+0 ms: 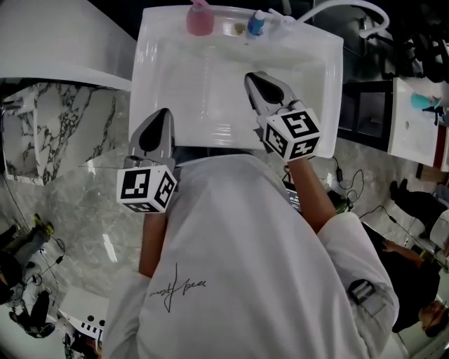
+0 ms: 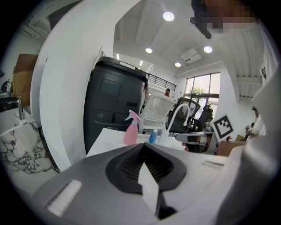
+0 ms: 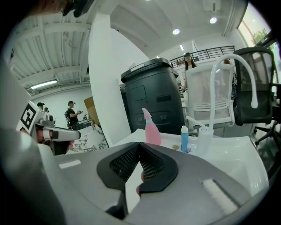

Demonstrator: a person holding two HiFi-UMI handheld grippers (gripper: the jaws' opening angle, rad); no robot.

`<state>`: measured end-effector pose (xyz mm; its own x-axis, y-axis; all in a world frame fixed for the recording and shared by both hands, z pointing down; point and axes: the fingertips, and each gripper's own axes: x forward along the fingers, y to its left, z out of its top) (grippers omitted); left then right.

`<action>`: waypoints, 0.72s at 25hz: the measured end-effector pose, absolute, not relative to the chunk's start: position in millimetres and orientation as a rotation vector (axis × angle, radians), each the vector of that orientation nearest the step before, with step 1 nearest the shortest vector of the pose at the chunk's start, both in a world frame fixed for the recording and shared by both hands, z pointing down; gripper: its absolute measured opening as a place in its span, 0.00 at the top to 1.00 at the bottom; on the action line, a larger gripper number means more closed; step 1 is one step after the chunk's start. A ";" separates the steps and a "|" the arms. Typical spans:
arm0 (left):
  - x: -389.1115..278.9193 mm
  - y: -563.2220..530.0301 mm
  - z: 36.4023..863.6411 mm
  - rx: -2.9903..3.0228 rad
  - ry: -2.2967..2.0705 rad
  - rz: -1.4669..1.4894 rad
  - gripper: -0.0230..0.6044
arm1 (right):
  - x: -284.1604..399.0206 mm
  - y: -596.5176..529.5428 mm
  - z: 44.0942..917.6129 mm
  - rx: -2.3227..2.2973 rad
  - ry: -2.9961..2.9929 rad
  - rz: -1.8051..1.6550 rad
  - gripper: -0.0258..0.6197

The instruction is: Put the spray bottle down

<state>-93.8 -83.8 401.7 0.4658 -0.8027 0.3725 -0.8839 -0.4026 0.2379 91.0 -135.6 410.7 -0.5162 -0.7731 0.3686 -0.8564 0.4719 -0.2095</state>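
The left hand-held gripper (image 1: 165,113) is being held with its jaws closed together, pad against pad, and nothing is being gripped between them. The right hand-held gripper (image 1: 255,77) is likewise being kept fully closed and empty, and it is being held further forward than the left one, over the bowl of the white sink (image 1: 210,91). The left hand-held gripper is being held back at the near rim of that sink.

The pink spray bottle (image 1: 200,19) is being touched by neither hand-held gripper. It is standing upright on the far rim of the sink, straight ahead of both sets of jaws and well apart from them. In the left gripper view it (image 2: 131,128) is being seen just above the closed jaw tips, and in the right gripper view it (image 3: 151,128) is being seen in much the same place.

A small blue bottle (image 1: 257,23) is standing near the spray bottle, on its right, ahead of the right hand-held gripper, and a white bottle (image 3: 203,139) is standing just beside that. A white curved tap (image 3: 228,83) is arching over them, ahead and to the right of the right hand-held gripper. A black bin (image 3: 153,99) is standing beyond the sink, behind the spray bottle.
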 end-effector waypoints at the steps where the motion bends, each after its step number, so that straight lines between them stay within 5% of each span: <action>1: -93.7 -83.3 401.7 2.320 -1.414 0.277 0.89 | 91.8 -133.8 408.7 1.405 -2.502 0.540 0.97; 18: -95.2 -74.3 392.0 2.336 -1.419 0.239 0.89 | 100.6 -111.0 387.3 1.378 -2.522 0.499 0.97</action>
